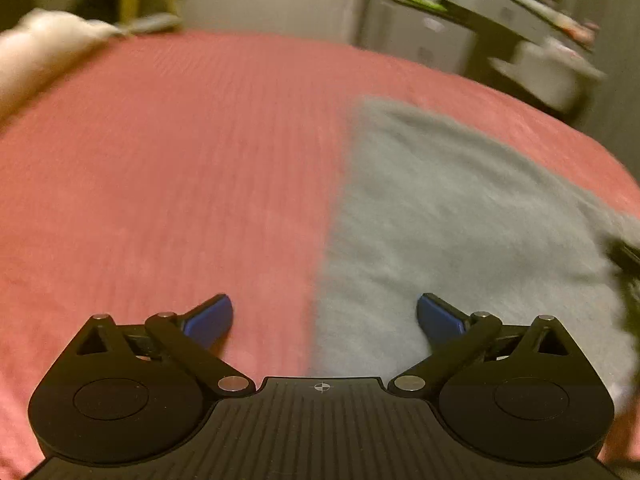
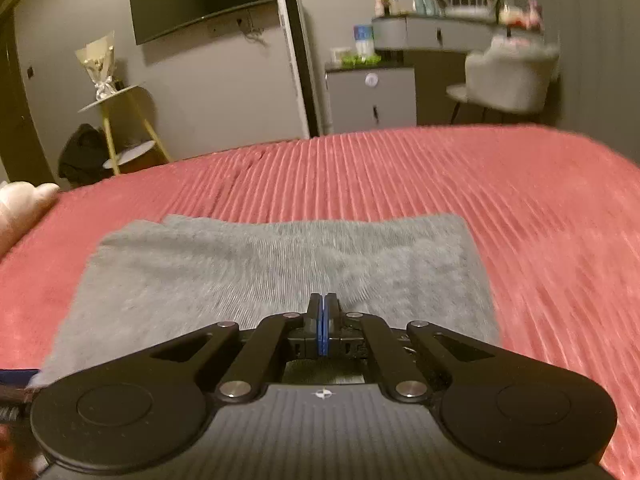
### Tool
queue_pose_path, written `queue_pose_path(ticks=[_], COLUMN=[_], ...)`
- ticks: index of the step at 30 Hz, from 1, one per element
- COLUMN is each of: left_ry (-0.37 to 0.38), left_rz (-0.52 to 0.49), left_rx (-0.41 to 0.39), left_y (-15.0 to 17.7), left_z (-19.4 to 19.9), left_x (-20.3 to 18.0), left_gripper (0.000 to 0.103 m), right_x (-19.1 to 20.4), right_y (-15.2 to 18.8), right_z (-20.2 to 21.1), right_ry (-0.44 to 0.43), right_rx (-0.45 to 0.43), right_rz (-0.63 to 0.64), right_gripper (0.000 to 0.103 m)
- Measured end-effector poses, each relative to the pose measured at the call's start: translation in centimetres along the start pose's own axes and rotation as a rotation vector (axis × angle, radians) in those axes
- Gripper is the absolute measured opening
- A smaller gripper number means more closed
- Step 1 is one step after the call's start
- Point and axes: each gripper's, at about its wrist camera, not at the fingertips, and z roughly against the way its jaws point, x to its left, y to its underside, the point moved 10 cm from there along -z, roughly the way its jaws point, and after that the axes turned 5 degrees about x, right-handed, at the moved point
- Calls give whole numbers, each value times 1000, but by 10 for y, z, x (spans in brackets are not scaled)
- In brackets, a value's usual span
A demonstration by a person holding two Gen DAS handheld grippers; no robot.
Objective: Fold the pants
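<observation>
Grey pants [image 2: 280,272] lie folded into a flat rectangle on a red ribbed bedspread [image 2: 520,208]. In the left wrist view the pants [image 1: 460,220] fill the right half and the bedspread [image 1: 160,180] the left. My left gripper [image 1: 324,316] is open and empty, its blue pads spread over the pants' left edge. My right gripper [image 2: 323,312] has its blue pads pressed together over the near edge of the pants; I cannot tell if any cloth is pinched. The left gripper's tip shows at the far left edge of the right wrist view [image 2: 16,378].
A white pillow [image 2: 24,204] lies at the bed's left. Beyond the bed stand a yellow side table [image 2: 120,128], a white panel [image 2: 296,60], a cabinet [image 2: 372,96], a vanity desk [image 2: 436,32] and a grey chair [image 2: 508,80].
</observation>
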Motion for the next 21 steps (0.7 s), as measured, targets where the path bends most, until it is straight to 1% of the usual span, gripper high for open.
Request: queue_pose_path(ticks=[1,2,3,4,5,6,7,8,9,10,11,12,14,15,16,18,20,21], left_ry=[-22,-23,-12,15,42,70,104,145,197,244,287,308,309,297,289,301,290,286], left_rz=[-5,-12,-10,-11,-11,-2,16,41,69,89,96,97,78,61,49,24,-27,-54], left_rx=[-23,-28,-28,-22,-8,9,24,36,44,53,72,100,142,171,184,179,174,174], left_y=[-4,-7,-10,-12,-12,-12,-9,-3,-6,-3,-3,-3,-5,-4,-7,-12,-18,-20], left_z=[4,6,6,5,2,1,1,5,6,10,7,2,-14,-22,-31,-37,-44,-48], left_x=[6,10,11,11,9,6,3,-4,-6,-11,-15,-18,-19,-22,-23,-36,-47,-52], left_gripper=[103,103,102,102,102,102,102,102,102,102,102,102,101,96,96,96,98,99], right_x=[-8,-17,-26,-36,-45,-52,-58,-67,-78,-85,-91,-97,-105,-108,-110,-109,-102,-97], right_y=[2,5,8,13,17,20,23,25,26,26,25,26,29,32,35,40,41,40], right_z=[12,24,37,48,56,63,67,69,70,71,69,66,50,39,29,12,4,1], right_ry=[-21,-47,-95,-131,-138,-166,-175,-153,-105,-94,-117,-161,-262,-303,-319,-365,-431,-450], right_rx=[7,11,7,7,8,7,11,20,20,19,22,31,86,127,157,207,226,227], right_rz=[-51,-107,-173,-231,-267,-285,-300,-321,-340,-344,-360,-402,-492,-530,-550,-557,-553,-536], right_gripper=[0,0,1,5,13,41,67,98,98,98,98,99,99,99,99,99,99,99])
